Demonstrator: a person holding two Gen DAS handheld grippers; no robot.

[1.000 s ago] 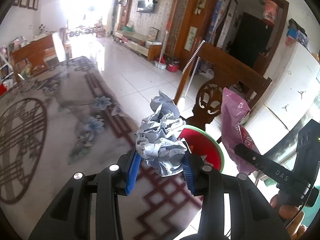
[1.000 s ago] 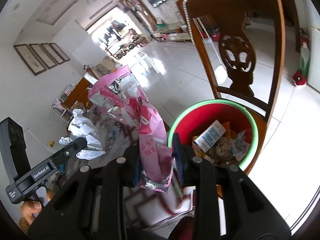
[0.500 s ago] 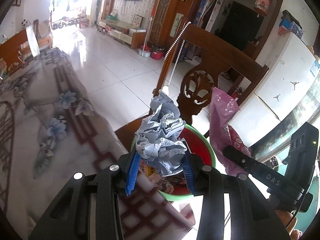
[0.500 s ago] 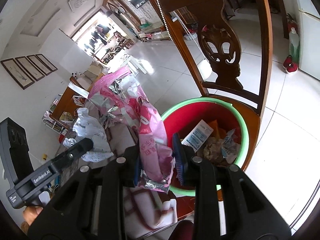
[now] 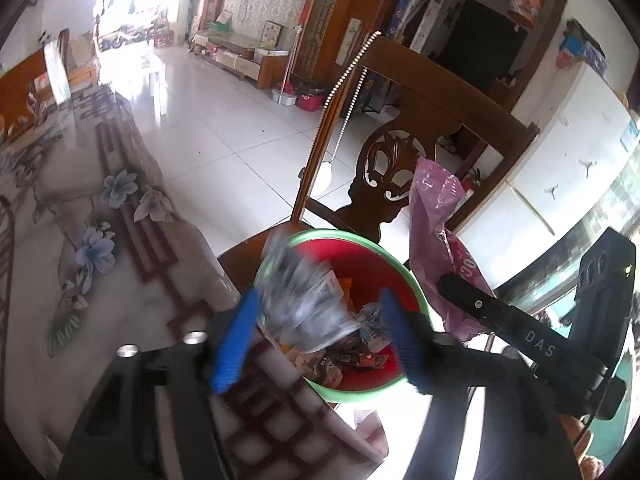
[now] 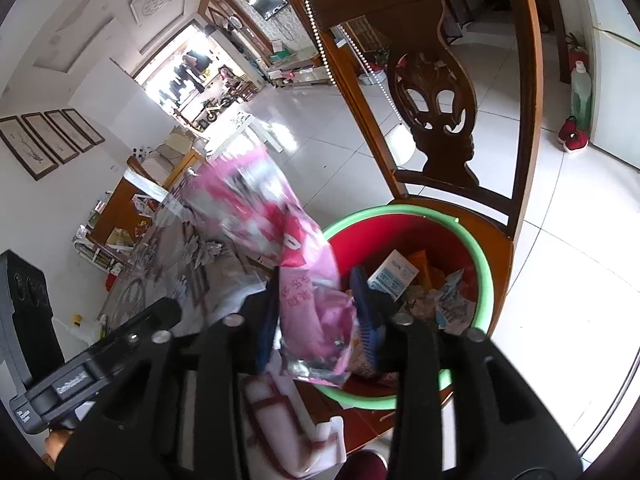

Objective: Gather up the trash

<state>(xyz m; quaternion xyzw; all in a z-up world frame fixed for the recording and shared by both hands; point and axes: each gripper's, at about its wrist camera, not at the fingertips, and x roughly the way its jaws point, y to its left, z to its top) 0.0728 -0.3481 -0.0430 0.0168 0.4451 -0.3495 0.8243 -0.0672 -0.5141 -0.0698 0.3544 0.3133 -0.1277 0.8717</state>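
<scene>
A red basin with a green rim (image 5: 320, 235) (image 6: 400, 213) stands on a wooden chair seat, with wrappers and paper scraps inside. My left gripper (image 5: 318, 316) hangs over it and its jaws are opening. A crumpled grey-white paper ball (image 5: 304, 304) is blurred between the blue pads, free of both. My right gripper (image 6: 316, 316) is beside the basin and its jaws are opening too. A pink foil wrapper (image 6: 296, 264) stands loose and blurred between them. It also shows in the left wrist view as the pink wrapper (image 5: 436, 220).
The carved chair back (image 5: 440, 92) (image 6: 436, 92) rises just behind the basin, with a bead string hanging from it. The table with its flowered cloth (image 5: 80, 240) (image 6: 180, 248) lies to the left, its edge against the chair seat. White tiled floor surrounds the chair.
Both grippers came forward and down over the basin. The left jaws have spread and the paper ball has dropped out of the pads. The right jaws have widened slightly and the wrapper has shifted.
</scene>
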